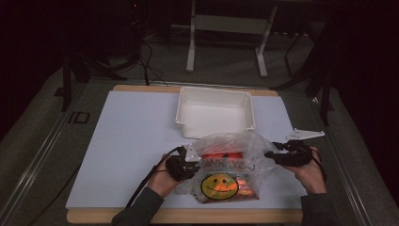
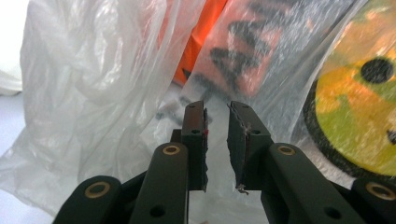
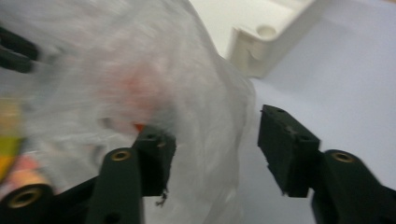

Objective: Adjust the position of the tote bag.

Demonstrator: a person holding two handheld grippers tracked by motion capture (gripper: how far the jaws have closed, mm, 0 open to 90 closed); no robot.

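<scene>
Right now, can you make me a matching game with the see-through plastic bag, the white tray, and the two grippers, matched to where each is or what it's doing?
Things:
1. clear plastic bag with a yellow smiley face
2. white plastic tray
3. left gripper
4. right gripper

Matches:
A. jaws wide apart
B. behind the bag, nothing in it
C. jaws a narrow gap apart
D. between the two grippers

Pairs: 1-D, 2-B, 3-C, 4-A
</scene>
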